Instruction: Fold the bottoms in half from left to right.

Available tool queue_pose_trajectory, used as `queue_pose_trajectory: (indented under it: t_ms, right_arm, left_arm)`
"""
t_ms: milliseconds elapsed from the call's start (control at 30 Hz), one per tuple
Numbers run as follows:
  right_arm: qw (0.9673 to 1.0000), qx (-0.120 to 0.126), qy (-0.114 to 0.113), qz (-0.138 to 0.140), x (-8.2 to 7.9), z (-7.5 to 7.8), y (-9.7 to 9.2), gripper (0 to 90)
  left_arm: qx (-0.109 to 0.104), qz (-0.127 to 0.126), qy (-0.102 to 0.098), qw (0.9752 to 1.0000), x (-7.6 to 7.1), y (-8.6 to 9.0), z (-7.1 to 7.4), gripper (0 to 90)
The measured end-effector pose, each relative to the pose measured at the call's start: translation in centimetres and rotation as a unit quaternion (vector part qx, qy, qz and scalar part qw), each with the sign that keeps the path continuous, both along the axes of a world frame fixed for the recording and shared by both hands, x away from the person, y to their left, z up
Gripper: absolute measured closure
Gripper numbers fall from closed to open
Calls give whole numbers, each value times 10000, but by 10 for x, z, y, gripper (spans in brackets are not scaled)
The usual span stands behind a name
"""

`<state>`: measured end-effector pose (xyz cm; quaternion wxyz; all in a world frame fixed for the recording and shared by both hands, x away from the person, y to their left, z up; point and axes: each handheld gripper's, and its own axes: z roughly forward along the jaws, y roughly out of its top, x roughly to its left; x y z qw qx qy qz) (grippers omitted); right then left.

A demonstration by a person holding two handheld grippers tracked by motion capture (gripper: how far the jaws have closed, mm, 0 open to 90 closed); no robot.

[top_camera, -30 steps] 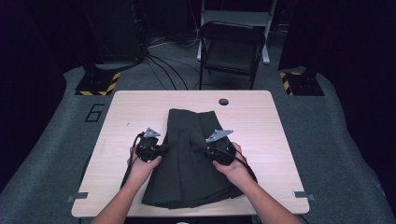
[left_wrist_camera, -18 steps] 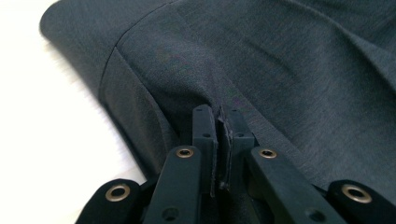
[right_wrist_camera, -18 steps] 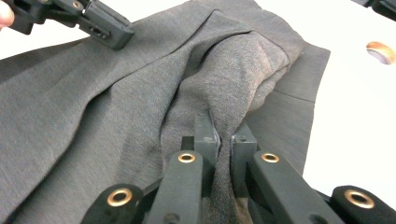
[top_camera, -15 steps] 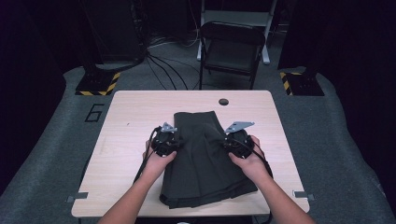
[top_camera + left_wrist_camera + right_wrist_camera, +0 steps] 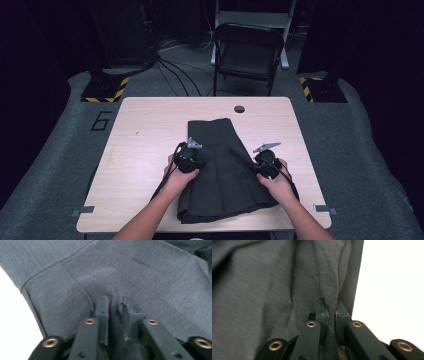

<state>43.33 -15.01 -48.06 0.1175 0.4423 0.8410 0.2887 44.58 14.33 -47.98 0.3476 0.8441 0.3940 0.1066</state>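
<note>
A dark grey pleated skirt lies on the pale wooden table, waistband towards the far side. My left gripper sits at the skirt's left edge. In the left gripper view the skirt has a raised fold between the jaws of that gripper. Those jaws have just been opening and stand slightly apart, with the fold loose between them. My right gripper is at the skirt's right edge. In the right gripper view this gripper is shut on a bunched fold of the skirt.
A round hole marks the table's far edge. A black folding chair stands behind the table, with cables and two yellow-black striped bases on the floor. Bare tabletop lies left of the skirt.
Both hands have carried the skirt rightwards across the table, and it now lies narrower and angled. The right hand has come down towards the tabletop.
</note>
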Motion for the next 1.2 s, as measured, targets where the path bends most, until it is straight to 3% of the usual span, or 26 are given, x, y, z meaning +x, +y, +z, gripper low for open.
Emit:
queue_pose_trajectory:
  t_ms: [167,267,467,600,733,833,900,967,1200]
  right_arm:
    - [9999,4,84,-58,0,-13,-1,800]
    - [9999,-49,92,-45,-1,-15,0,721]
    - [9998,145,-38,-113,-6,-9,-4,566]
    - [9983,467,-308,-173,-10,5,-8,508]
    - [9972,454,-535,-257,-9,10,-9,495]
    - [9973,387,-442,-445,-4,3,-9,478]
    - [9980,276,-361,-434,-1,-5,-9,468]
    - [9989,146,-228,-375,1,-13,-7,460]
    - [9992,13,-186,-345,-1,-23,-3,449]
  left_arm:
    - [-195,55,-17,9998,-4,11,4,609]
    - [-348,81,-115,9993,-8,17,10,538]
    - [-526,220,-201,9982,-17,36,18,462]
    - [-469,276,-218,9983,-21,46,16,449]
    - [-426,321,-105,9985,-21,50,4,443]
    - [-463,343,-16,9983,-22,50,-4,435]
    - [-445,343,37,9984,-23,49,-10,431]
    - [-294,272,79,9992,-23,48,-14,421]
    - [-188,243,126,9994,-23,45,-26,395]
